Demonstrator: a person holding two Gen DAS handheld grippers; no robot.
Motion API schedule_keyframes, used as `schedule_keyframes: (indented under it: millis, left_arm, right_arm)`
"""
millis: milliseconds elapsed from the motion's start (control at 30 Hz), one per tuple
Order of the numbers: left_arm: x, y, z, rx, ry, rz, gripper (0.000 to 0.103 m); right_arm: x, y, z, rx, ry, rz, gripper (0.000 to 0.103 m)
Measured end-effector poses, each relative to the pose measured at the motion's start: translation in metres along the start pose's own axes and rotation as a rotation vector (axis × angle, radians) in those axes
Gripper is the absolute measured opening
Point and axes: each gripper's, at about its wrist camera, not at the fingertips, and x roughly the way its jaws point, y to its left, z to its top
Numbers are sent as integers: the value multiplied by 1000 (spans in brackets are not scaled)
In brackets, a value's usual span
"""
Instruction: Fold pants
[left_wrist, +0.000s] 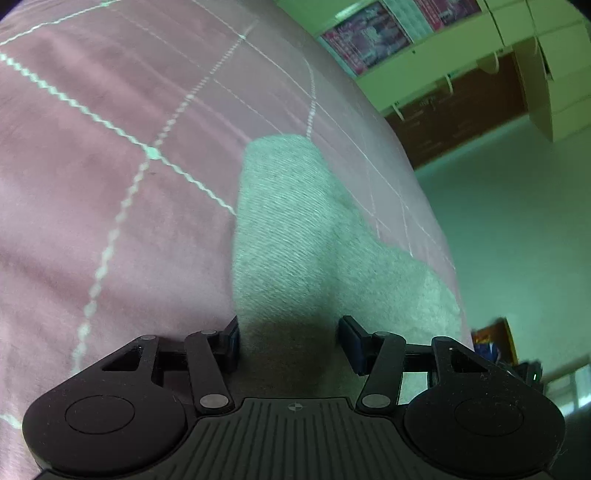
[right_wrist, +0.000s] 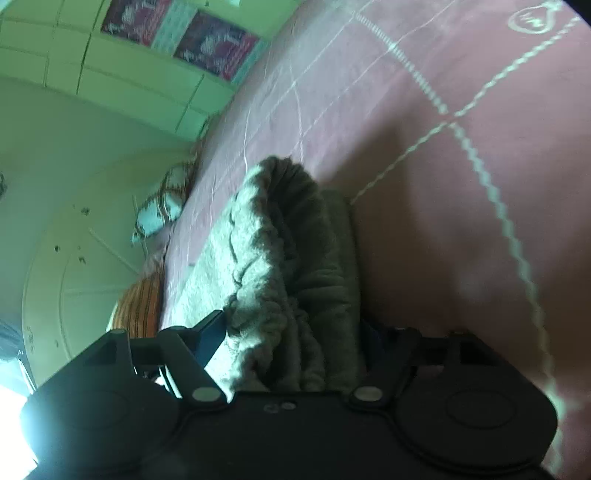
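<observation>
Left wrist view: my left gripper (left_wrist: 288, 338) straddles grey pants (left_wrist: 291, 236) lying on a pink bedspread (left_wrist: 110, 206).

I see soft, thick knit cloth running away from me up the bed, near its edge. Cloth fills the gap between my left jaws, but whether the pads press on it I cannot tell. From the right wrist view, my right gripper (right_wrist: 295, 332) has a bunched, gathered end of the pants (right_wrist: 280, 266) standing up between its fingers; the far finger is hidden, so I cannot tell its grip either. I judge the fabric light, limp and not slippery; it will sag, so pinching a thick bunched edge suits best. No containers are visible.
</observation>
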Motion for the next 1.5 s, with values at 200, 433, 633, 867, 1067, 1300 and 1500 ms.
schedule_keyframes:
  millis: [200,433,633,867,1067,1300,1500]
  left_arm:
    - [-16,0,-3,-36,-86,-97,25]
    - [-30,-23,40,23,-187,-131,25]
    - [-29,-21,64,53,-211,-108,25]
    - [-11,14,57,15,-140,-11,26]
    - [0,10,53,64,-132,47,42]
    - [-25,-11,50,205,-166,208,71]
    - [-39,-15,49,236,-161,269,78]
  right_arm:
    - [-9,28,-3,-129,-5,-2,37]
    - [3,82,36,-274,-26,82,35]
    - [24,94,60,-309,-26,106,34]
    - [51,51,48,-204,26,43,34]
    - [59,29,38,-160,20,-18,53]
    - [29,50,31,-315,-48,-123,60]
    - [25,48,27,-298,-55,-145,63]
